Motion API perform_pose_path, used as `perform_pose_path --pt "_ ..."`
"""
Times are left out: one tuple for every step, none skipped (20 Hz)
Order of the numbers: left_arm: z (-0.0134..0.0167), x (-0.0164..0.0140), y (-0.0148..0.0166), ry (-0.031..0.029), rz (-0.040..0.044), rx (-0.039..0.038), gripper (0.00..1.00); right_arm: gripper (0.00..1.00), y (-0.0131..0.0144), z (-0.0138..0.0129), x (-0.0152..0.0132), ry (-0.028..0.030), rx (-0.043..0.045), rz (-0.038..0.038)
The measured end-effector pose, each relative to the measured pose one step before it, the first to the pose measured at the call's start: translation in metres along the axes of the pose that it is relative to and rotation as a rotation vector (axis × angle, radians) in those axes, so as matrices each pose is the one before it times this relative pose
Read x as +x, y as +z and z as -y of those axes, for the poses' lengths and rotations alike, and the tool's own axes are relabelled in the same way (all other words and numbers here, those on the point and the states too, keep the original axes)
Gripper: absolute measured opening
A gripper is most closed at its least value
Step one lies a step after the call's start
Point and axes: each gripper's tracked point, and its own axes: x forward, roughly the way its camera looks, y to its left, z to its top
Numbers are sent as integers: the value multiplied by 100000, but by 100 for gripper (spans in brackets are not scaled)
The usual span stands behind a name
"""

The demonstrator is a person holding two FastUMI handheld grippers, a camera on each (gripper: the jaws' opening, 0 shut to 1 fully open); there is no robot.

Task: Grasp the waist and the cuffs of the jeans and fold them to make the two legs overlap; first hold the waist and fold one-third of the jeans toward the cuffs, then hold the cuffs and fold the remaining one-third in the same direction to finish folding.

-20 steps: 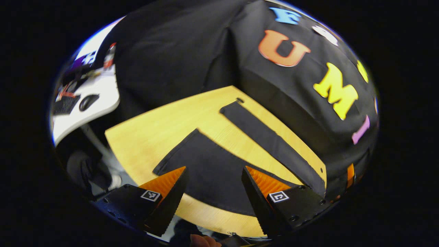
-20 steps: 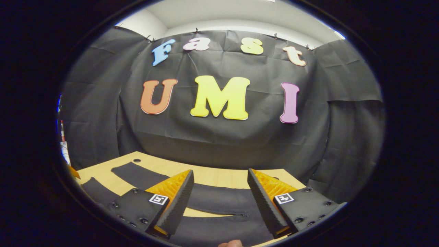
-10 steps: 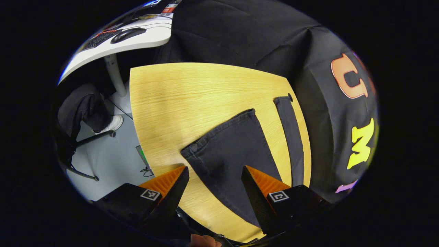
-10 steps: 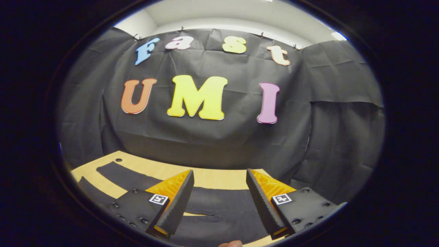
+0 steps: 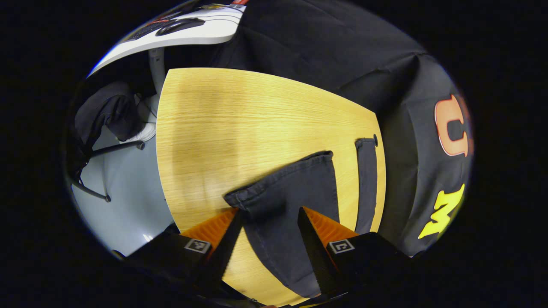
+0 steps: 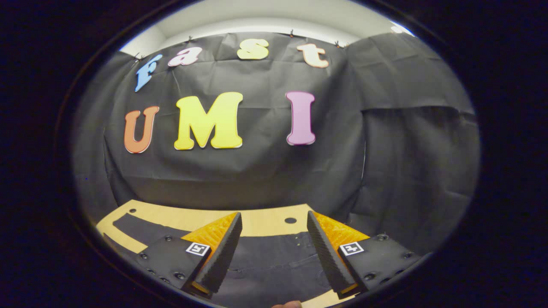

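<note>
Jeans (image 5: 295, 201) lay lengthwise across the wooden table (image 5: 222, 124), cuffs toward its bare end; left gripper (image 5: 267, 229) and right gripper (image 6: 274, 244) hovered spread apart.

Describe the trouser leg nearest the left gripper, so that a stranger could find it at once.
In the left gripper view, look at the pale wooden table against the black cloth wall. Dark jeans lie on it with two legs spread apart. The near leg is the one reaching between the left gripper fingers, its stitched cuff facing the bare wood; the far leg lies beside the wall.
</note>
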Motion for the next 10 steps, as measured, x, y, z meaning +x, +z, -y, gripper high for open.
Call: perform_pose_path --pt "161 -241 408 -178 1037 -831 79 93 -897 255 649 1843 3771 -5348" --pt "-292 132 -238 1812 -504 -360 70 95 -889 477 658 1618 4816 -5277" --pt "21 145 1 97 1029 -318 66 96 -664 609 711 551 5615 -4926" --pt "-154 268 87 1765 170 -468 54 93 -911 904 890 -669 5397 -4983" --pt "3 211 -159 -214 114 -757 49 98 -614 944 778 -432 5354 -4889" --pt "279 364 49 -985 52 -2294 27 98 -786 1298 856 -1314 5525 -5079" --pt "214 137 -34 42 -97 -2451 19 93 -573 1372 930 -1352 6643 -4699" --pt "94 -22 91 -328 326 -1251 12 93 -428 1554 791 -2438 7530 -4800" --pt "111 138 -168 470 628 -598 9 98 -317 2226 773 -3613 8179 -4097" --pt "26 -63 132 558 526 170 4 98 -343 2598 689 -3890 7972 -5145"
